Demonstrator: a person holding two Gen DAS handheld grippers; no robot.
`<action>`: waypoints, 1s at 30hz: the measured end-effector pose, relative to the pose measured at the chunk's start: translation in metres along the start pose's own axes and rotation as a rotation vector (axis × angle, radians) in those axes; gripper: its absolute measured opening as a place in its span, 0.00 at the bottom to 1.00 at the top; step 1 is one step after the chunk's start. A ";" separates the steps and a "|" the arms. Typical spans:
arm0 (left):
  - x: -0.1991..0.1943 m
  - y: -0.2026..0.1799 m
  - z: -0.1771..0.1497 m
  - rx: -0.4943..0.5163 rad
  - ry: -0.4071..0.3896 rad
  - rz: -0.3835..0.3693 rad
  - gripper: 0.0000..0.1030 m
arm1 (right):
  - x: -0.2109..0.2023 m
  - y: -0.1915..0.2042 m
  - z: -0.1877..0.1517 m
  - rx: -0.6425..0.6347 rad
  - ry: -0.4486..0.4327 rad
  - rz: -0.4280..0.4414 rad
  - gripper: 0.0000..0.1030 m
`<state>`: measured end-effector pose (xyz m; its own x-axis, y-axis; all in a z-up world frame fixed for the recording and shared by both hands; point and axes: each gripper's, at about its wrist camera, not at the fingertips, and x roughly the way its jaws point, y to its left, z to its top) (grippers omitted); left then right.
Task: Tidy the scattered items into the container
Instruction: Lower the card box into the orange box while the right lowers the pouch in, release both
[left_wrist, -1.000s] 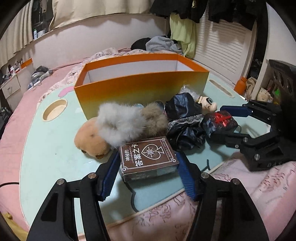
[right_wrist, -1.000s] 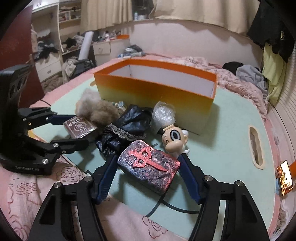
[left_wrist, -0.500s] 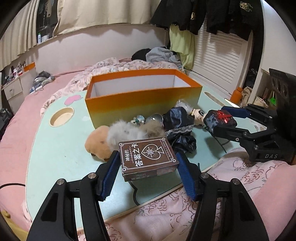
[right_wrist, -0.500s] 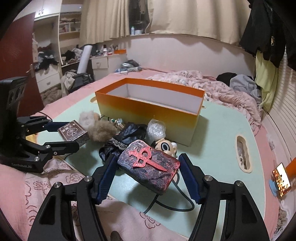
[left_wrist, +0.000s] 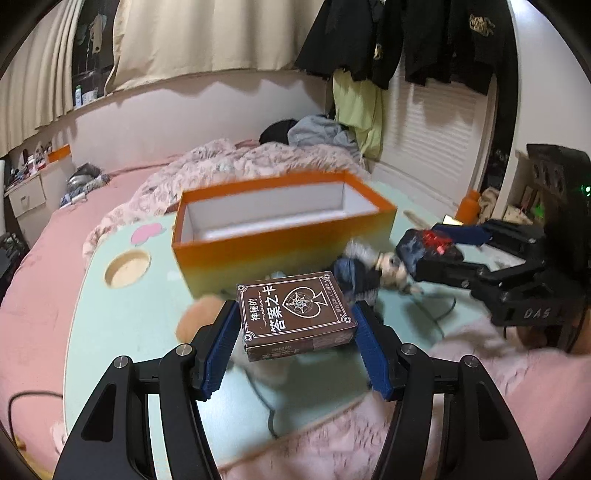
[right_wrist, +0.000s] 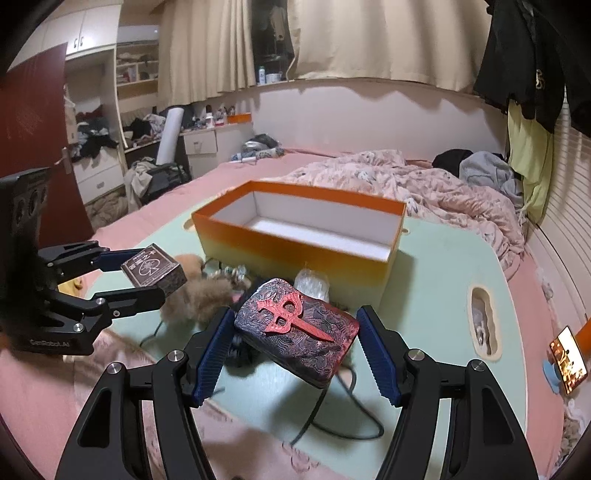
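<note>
My left gripper (left_wrist: 295, 328) is shut on a brown card box (left_wrist: 295, 314) and holds it in the air before the open orange box (left_wrist: 280, 236); it also shows in the right wrist view (right_wrist: 153, 271). My right gripper (right_wrist: 295, 339) is shut on a dark box with a red emblem (right_wrist: 295, 328), lifted above the table, and shows in the left wrist view (left_wrist: 428, 247). The orange box (right_wrist: 295, 236) looks empty inside. Fluffy plush toys (right_wrist: 199, 299), black cloth, a clear wrapped item (right_wrist: 312, 286) and a small doll figure (left_wrist: 391, 267) lie in front of it.
The items lie on a light green table (right_wrist: 436, 302) with cut-out holes (left_wrist: 127, 273), set on a pink bed. A black cable (right_wrist: 332, 417) runs over the table's near edge. A phone (right_wrist: 567, 354) lies at the right. Rumpled bedding lies behind the box.
Both grippers have risen with their boxes, well above the table. The view now looks down into the orange box; the scattered items sit lower in the frames.
</note>
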<state>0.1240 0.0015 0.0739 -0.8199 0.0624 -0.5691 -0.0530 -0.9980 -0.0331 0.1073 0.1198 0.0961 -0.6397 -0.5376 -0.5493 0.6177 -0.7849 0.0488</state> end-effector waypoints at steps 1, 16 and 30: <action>0.003 -0.001 0.007 0.016 -0.007 0.001 0.61 | 0.002 -0.001 0.007 0.000 -0.009 0.004 0.66; 0.101 0.043 0.077 -0.031 0.069 0.082 0.61 | 0.095 -0.023 0.080 -0.012 0.060 -0.106 0.66; 0.116 0.051 0.068 -0.080 0.128 0.100 0.62 | 0.113 -0.028 0.068 0.004 0.092 -0.124 0.77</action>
<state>-0.0126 -0.0418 0.0615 -0.7396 -0.0326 -0.6723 0.0748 -0.9966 -0.0339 -0.0133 0.0600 0.0899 -0.6661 -0.4065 -0.6254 0.5346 -0.8448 -0.0204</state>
